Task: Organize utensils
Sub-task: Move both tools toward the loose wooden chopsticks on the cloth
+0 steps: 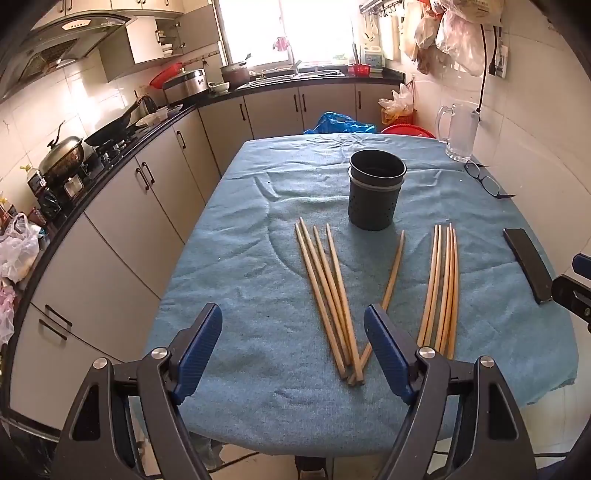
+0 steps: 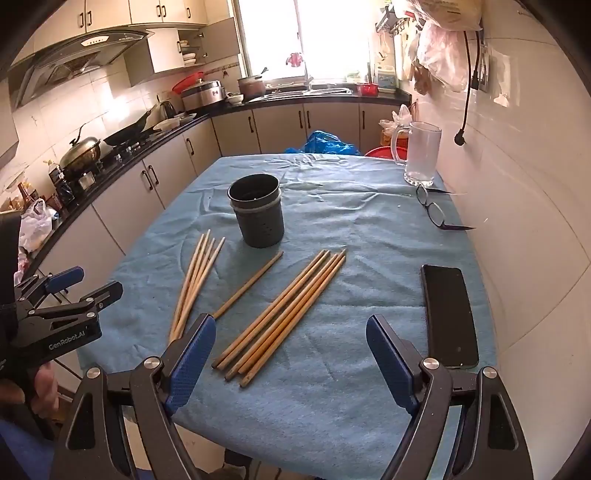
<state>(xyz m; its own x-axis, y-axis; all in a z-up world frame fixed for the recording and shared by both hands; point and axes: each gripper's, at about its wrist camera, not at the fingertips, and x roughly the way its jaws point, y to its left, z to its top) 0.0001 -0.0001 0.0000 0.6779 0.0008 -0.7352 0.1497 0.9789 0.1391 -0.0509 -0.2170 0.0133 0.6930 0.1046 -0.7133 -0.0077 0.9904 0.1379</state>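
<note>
Both grippers [image 1: 293, 347] [image 2: 291, 356] are held wide open (nothing gripped); chopsticks [image 2: 284, 314] are flanked by holder [image 2: 256, 216], phone [image 2: 448, 314], glasses [image 2: 432, 210].

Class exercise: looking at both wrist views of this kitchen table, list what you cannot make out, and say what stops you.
- Inside of the dark holder: both views; its own wall and shadow hide the bottom.
- Near ends of the left chopstick bunch: right wrist view, behind the right tongs.
- Phone: left wrist view, near end behind the other tool.
- Scene outside the window: both views, washed out by glare.
</note>
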